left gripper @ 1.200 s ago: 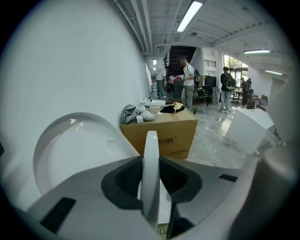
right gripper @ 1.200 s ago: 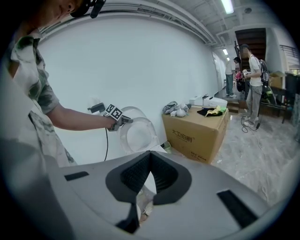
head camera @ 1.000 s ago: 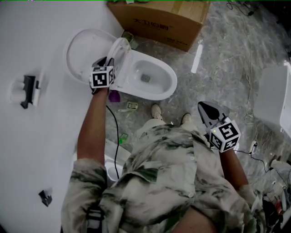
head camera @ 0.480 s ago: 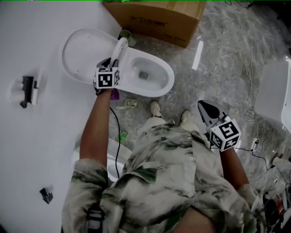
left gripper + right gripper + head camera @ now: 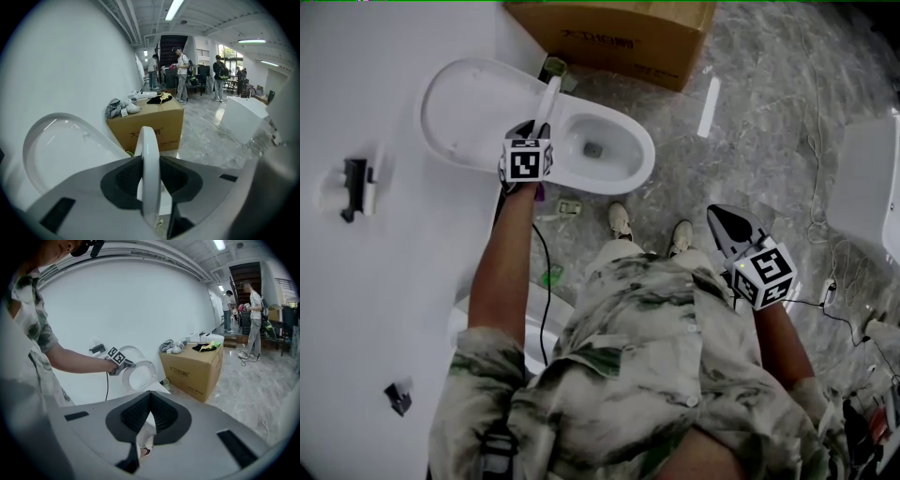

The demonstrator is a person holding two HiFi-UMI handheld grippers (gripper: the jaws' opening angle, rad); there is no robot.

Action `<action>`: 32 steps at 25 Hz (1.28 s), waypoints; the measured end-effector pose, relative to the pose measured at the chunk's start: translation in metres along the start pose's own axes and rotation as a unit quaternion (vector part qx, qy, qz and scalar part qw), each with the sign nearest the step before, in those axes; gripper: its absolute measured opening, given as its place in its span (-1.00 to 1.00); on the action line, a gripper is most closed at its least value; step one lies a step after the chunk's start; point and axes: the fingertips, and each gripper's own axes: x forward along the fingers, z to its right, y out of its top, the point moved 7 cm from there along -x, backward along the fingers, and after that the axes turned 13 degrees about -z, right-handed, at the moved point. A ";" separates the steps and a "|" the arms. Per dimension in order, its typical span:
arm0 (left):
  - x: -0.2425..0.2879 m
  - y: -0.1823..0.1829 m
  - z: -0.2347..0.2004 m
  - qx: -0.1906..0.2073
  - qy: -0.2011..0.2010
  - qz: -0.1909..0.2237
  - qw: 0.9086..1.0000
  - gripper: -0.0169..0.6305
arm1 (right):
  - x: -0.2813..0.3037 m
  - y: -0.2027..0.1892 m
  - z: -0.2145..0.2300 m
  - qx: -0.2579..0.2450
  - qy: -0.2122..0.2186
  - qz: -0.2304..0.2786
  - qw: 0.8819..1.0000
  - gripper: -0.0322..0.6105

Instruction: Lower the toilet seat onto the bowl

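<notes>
The toilet seat (image 5: 149, 140) stood about upright on its hinge, between the raised lid (image 5: 455, 112) against the wall and the open bowl (image 5: 630, 176), not yet lowered. The left gripper (image 5: 151, 187) had the seat's rim between its jaws. They had just been easing apart, though as far as I could tell the pads were touching both faces of the rim. The right gripper (image 5: 724, 223) hung well away by the person's side, jaws together on nothing.

To my eye the seat was stiff, glossy moulded plastic, light enough but slick. Once tipped past upright it would likely want to drop and slam. The front of the rim, far from the hinge, looked the best hold, with a firm pinch across its thickness all the way down
</notes>
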 end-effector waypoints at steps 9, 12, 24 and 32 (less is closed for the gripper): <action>0.007 -0.001 0.027 0.007 -0.002 -0.005 1.000 -0.55 | -0.008 -0.012 0.013 0.001 0.001 -0.003 1.000 -0.83; 0.010 -0.001 0.036 0.007 -0.003 -0.006 1.000 -0.55 | -0.010 -0.016 0.017 0.001 0.003 -0.005 1.000 -0.83; 0.020 -0.005 0.068 0.005 -0.001 -0.018 1.000 -0.54 | -0.018 -0.029 0.030 -0.010 0.006 -0.014 1.000 -0.83; 0.027 -0.007 0.086 0.005 -0.004 -0.022 1.000 -0.53 | -0.017 -0.038 0.036 -0.009 0.013 -0.021 1.000 -0.83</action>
